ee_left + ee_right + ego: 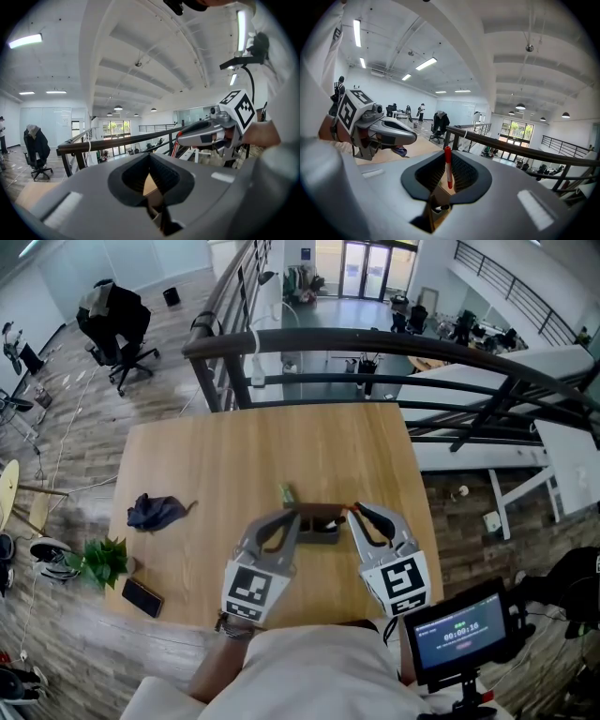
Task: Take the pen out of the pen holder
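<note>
A dark, low pen holder [321,524] stands on the wooden table [206,465], near its front edge. My left gripper [294,517] meets the holder's left end, and its jaws look shut on the holder's rim [151,199]. My right gripper [357,511] is at the holder's right end, shut on a red pen [448,168]. The pen stands upright between the jaws, its red tip [353,508] just above the holder. In the left gripper view the right gripper [185,138] shows with the pen [174,149] slanting below it.
A small greenish object [287,492] lies just behind the holder. On the table's left part lie a dark blue cloth [156,512], a black phone [142,597] and a small green plant [101,560]. A dark railing [375,348] runs beyond the table's far edge. A monitor [457,634] sits at lower right.
</note>
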Demonstrator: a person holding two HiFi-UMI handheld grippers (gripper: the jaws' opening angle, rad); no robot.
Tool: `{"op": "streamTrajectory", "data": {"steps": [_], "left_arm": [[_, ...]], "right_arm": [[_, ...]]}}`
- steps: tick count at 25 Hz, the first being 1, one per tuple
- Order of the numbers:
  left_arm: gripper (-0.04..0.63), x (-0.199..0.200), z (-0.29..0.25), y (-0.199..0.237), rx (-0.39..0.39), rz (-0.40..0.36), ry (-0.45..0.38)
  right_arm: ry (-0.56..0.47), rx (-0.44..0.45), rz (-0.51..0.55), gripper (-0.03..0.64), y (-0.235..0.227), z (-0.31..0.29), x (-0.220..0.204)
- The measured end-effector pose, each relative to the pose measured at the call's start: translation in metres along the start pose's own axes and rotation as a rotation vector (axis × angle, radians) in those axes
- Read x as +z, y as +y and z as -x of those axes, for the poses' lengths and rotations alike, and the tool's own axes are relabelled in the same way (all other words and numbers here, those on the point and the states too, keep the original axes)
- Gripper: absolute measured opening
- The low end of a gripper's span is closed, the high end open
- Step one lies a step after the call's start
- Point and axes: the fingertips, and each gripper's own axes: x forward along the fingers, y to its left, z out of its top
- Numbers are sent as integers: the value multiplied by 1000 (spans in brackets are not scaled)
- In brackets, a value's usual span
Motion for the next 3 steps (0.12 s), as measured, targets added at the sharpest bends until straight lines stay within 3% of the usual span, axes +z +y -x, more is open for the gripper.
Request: {"op": "streamTrajectory", "data": {"steps": [3], "left_arm": [[-2,0,0,-1,0,1,-1]], "right_arm": [[2,7,-3,37,2,0,0]]}}
